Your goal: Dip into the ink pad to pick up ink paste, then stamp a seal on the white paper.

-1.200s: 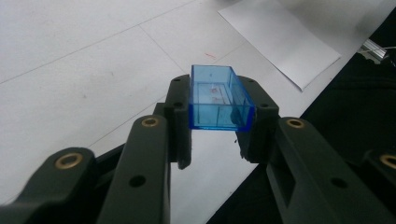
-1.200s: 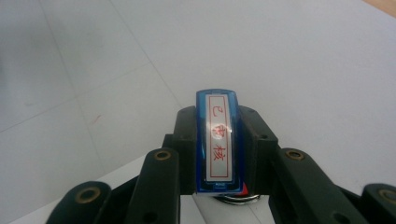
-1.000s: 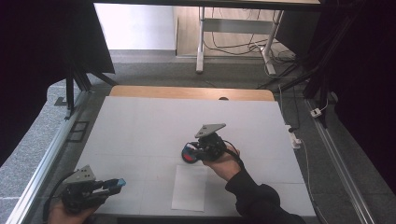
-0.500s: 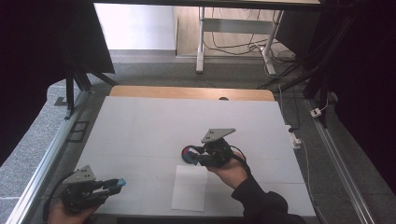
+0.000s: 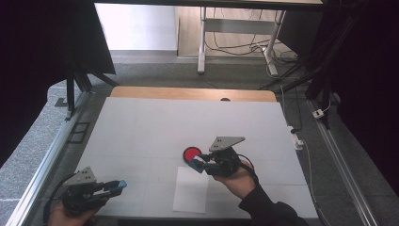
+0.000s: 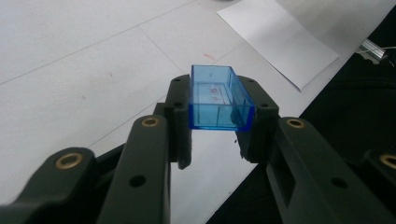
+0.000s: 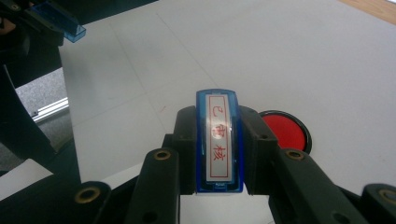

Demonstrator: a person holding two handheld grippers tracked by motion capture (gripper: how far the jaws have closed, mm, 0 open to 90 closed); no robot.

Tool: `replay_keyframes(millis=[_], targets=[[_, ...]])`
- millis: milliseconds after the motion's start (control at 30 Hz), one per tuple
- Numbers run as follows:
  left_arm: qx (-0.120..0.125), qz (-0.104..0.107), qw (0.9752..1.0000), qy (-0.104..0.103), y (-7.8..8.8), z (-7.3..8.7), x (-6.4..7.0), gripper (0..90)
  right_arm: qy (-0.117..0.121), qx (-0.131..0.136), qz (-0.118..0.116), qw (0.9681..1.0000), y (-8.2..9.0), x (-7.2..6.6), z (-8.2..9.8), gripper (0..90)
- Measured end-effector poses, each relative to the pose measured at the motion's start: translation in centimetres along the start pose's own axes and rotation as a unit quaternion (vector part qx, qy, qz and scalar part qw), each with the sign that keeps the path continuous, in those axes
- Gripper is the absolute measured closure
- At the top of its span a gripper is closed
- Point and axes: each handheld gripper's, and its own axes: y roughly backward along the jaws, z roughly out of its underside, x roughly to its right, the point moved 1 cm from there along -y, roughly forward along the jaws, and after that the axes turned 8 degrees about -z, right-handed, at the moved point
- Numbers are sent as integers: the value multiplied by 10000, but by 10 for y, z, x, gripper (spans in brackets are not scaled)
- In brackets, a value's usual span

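Currently, reading across the table (image 5: 141, 122) from its left edge to its right:

Left gripper (image 5: 110, 187): sitting at the front left corner, its jaws clamping the sides of a blue cap (image 6: 219, 99); the open hollow of the cap is facing up in the left gripper view, and the cap is pointing toward the middle of the table.

Paper (image 5: 191, 189): lying flat near the front edge, between the two grippers, just in front of the right one.

Ink pad (image 5: 191, 153): resting open near the middle of the table, red face up, just beyond the paper's far edge.

Right gripper (image 5: 201, 163): hovering over the far edge of the paper, its jaws clamping the blue stamp (image 7: 219, 144) by its long sides; the label with red characters is facing the camera.

Key relation: the pad is lying just ahead and to the right of the stamp in the right gripper view, very close; the stamp's long axis is running along the jaws. The right hand is much the nearer to both pad and paper, so inking probably falls to it.

Risk: the stamp landing partly off the small pad.
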Motion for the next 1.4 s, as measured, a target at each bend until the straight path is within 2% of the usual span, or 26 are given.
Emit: replay_keyframes(millis=[200, 567, 933, 1400], targets=[[-1, -6, 10000, -1, 0, 0, 1, 681, 40, -3, -23, 10000, 2, -7, 4, 716], [-4, -6, 10000, 4, 0, 0, 0, 681, 134, -156, -8, 9998, 0, -10, 12, 716], [1, 0, 10000, 8, 0, 0, 0, 682, 147, -311, -41, 9994, -10, -12, 17, 716], [12, 1, 10000, 14, 0, 0, 0, 681, 227, -666, -34, 9975, -29, -14, 24, 716]])
